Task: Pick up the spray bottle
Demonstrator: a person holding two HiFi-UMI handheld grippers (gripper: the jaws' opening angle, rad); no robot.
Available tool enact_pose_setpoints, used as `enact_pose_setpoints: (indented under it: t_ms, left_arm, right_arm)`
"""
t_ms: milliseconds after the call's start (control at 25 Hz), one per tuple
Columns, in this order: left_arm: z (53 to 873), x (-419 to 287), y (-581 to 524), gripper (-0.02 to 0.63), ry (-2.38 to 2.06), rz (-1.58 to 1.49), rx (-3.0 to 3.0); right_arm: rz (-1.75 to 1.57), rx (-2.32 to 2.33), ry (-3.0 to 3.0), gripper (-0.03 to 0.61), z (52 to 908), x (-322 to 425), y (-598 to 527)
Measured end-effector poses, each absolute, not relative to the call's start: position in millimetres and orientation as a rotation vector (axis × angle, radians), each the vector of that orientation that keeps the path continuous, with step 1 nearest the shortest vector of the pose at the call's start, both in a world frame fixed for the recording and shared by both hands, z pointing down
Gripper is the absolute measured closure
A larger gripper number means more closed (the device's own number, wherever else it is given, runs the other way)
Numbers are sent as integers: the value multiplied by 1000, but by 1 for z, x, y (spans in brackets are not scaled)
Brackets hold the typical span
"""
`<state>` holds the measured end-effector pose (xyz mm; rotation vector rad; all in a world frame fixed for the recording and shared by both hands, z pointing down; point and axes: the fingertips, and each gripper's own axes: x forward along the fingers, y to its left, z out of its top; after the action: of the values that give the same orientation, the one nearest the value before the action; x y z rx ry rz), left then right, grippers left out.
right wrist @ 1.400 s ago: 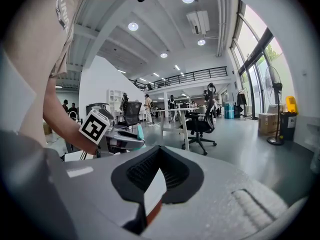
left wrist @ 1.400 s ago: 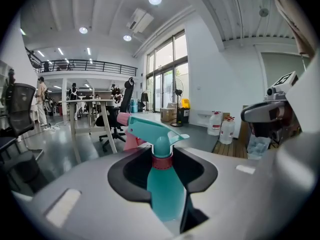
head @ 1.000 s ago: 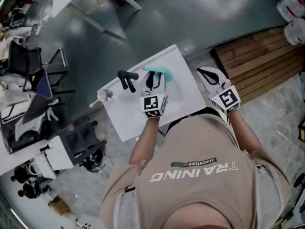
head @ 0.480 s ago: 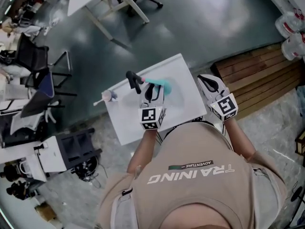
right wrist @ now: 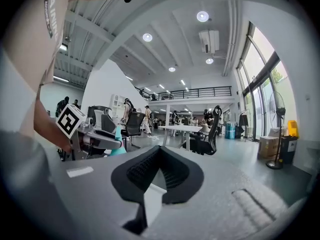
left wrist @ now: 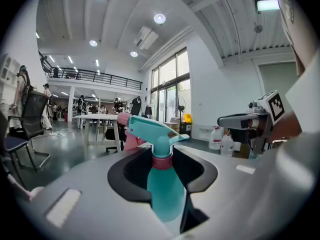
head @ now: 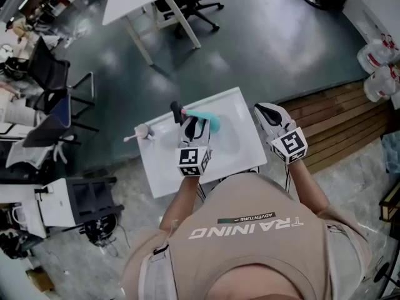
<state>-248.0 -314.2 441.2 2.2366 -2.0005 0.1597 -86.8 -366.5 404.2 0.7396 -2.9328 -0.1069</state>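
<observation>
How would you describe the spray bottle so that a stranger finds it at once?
Find the white table in front of the person. Over it the left gripper holds the spray bottle. It alone is teal with a pink collar; its neighbours on the table are a black tool and a pale cup.

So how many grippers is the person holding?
2. The left gripper is over the white table, closed on the teal spray bottle. The right gripper is beside the table's right edge, holding nothing.
</observation>
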Motion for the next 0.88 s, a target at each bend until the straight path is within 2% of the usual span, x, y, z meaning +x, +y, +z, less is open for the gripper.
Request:
enact_pose_setpoints:
  t_ms: [600,880]
  left_arm:
    - [386,-261,-323,465,-2078,75,2309]
    - [386,-256,-323,465,-2060,101,2314]
  right_arm:
    - [-170,783,-2992,577,369,-93,-371]
    - [-70,791,-3020,577,375,-98,-370]
